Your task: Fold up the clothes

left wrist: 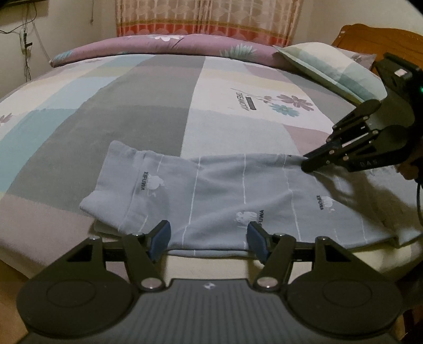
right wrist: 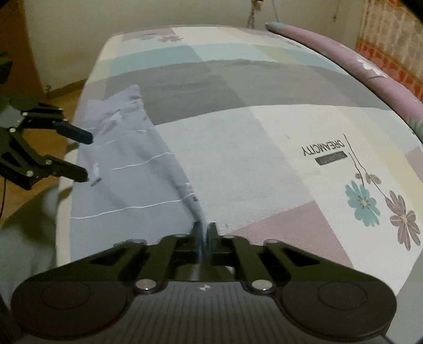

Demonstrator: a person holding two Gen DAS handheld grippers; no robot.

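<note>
I'm looking at a bed [left wrist: 158,111] under a patchwork sheet of grey, teal, cream and mauve blocks; one cream block carries "DREAMCITY" [right wrist: 326,152] beside printed flowers, readable in both wrist views. A purple floral quilt roll [left wrist: 169,46] lies along the far edge, a pale pillow [left wrist: 330,66] near the wooden headboard [left wrist: 375,37], and a patterned curtain [left wrist: 206,18] behind. The garment [left wrist: 224,195], light blue-grey knit with thin white stripes, lies flat near the bed's near edge, its cuffed end toward the left of the left wrist view; it repeats "XIFUWA" [left wrist: 144,182] next to small white animal motifs. My right gripper [right wrist: 203,232] is pressed together, pinching a raised ridge of the garment's far edge; in the left wrist view its tips meet the cloth. My left gripper [left wrist: 208,239] is spread wide, blue pads [left wrist: 161,235] apart, poised at the garment's near hem, holding nothing; I cannot tell if it touches the cloth.
</note>
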